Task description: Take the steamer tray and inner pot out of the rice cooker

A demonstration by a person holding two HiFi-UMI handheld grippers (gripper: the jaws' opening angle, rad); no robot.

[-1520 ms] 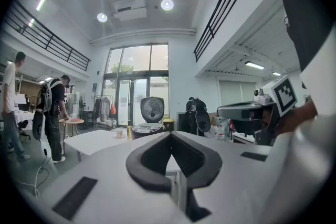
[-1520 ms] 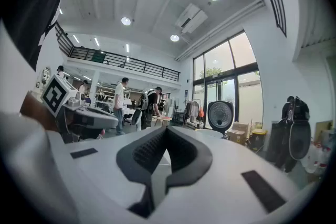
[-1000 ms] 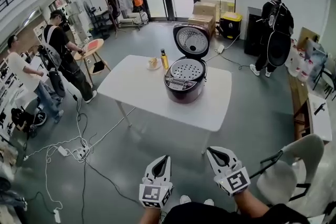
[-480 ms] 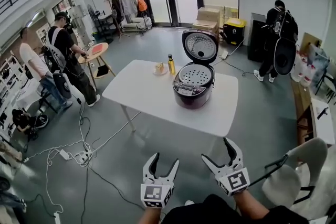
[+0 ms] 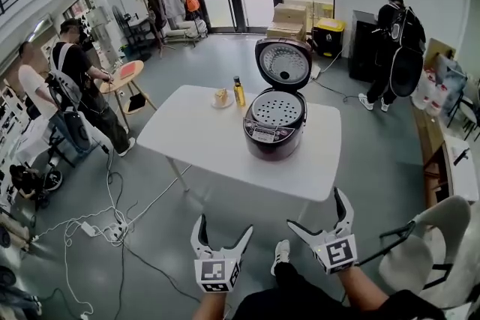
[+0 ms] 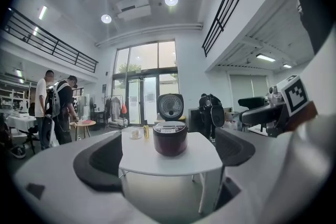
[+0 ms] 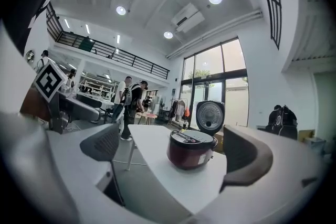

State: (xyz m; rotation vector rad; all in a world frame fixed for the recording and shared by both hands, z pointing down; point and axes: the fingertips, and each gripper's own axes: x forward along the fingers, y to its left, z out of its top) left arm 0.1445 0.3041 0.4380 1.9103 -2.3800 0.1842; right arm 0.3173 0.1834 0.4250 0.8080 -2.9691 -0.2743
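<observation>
One rice cooker (image 5: 271,137), one steamer tray (image 5: 277,109), one bottle (image 5: 238,91), one table (image 5: 202,140).

Left gripper (image 5: 223,227): the jaws have just been opening and stand spread wide in a V, with the gap between them free. Right gripper (image 5: 316,210): the jaws have likewise just been opening to a wide spread, gap free. Both grippers are held low, side by side and apart, jaws pointing forward about level. Each marker cube (image 5: 215,273) sits behind its jaws, ahead of the forearm (image 5: 358,287)
</observation>
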